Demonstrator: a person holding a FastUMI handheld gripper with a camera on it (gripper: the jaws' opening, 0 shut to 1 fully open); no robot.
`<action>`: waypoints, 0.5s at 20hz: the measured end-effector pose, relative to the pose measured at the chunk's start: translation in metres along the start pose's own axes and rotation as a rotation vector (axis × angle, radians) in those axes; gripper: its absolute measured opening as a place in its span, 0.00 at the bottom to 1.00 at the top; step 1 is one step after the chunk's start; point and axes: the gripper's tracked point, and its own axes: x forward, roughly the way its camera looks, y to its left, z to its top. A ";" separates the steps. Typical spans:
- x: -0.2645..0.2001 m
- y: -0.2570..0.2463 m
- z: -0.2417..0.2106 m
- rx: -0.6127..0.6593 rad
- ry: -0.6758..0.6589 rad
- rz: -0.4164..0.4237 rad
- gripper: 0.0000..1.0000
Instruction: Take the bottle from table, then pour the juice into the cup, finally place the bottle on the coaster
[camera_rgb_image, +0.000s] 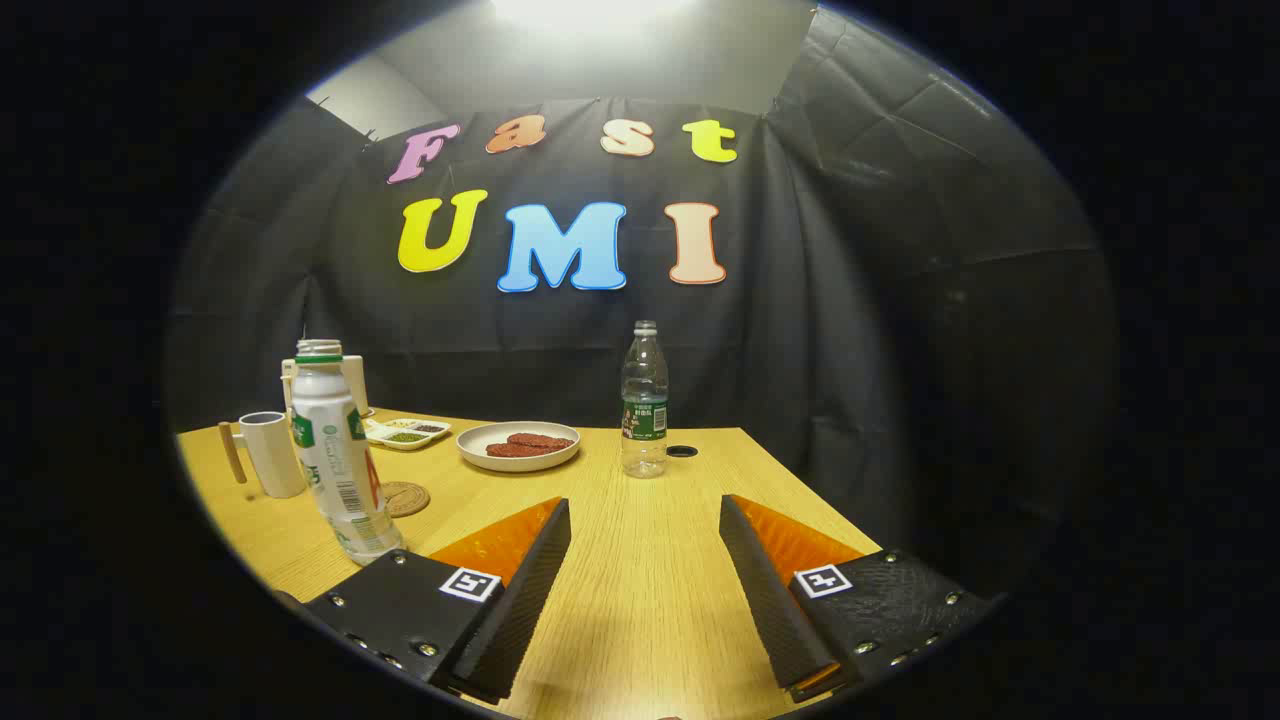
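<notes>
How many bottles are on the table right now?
2. A white juice bottle stands beside the gripper's left finger, near the coaster and cup. A clear water bottle stands beyond the open, empty fingers, next to the plate.

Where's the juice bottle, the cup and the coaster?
juice bottle (335, 460), gripper view, on its label.
cup (273, 452), gripper view, on its side wall.
coaster (408, 498), gripper view, on its top face.

The gripper (645, 515) stood wide apart over the table (640, 600), gripping nothing. The juice bottle (338, 455) stood upright just left of the left finger. Beyond that bottle were the coaster (405, 498), just beside it, and the white cup (272, 453); the plate (518, 445) and a clear water bottle (644, 400) stood farther right
</notes>
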 end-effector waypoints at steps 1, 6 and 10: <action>0.000 0.000 0.001 -0.004 0.000 0.003 0.92; -0.006 0.000 0.010 -0.033 -0.015 0.006 0.92; -0.022 0.003 0.038 -0.014 -0.056 -0.010 0.92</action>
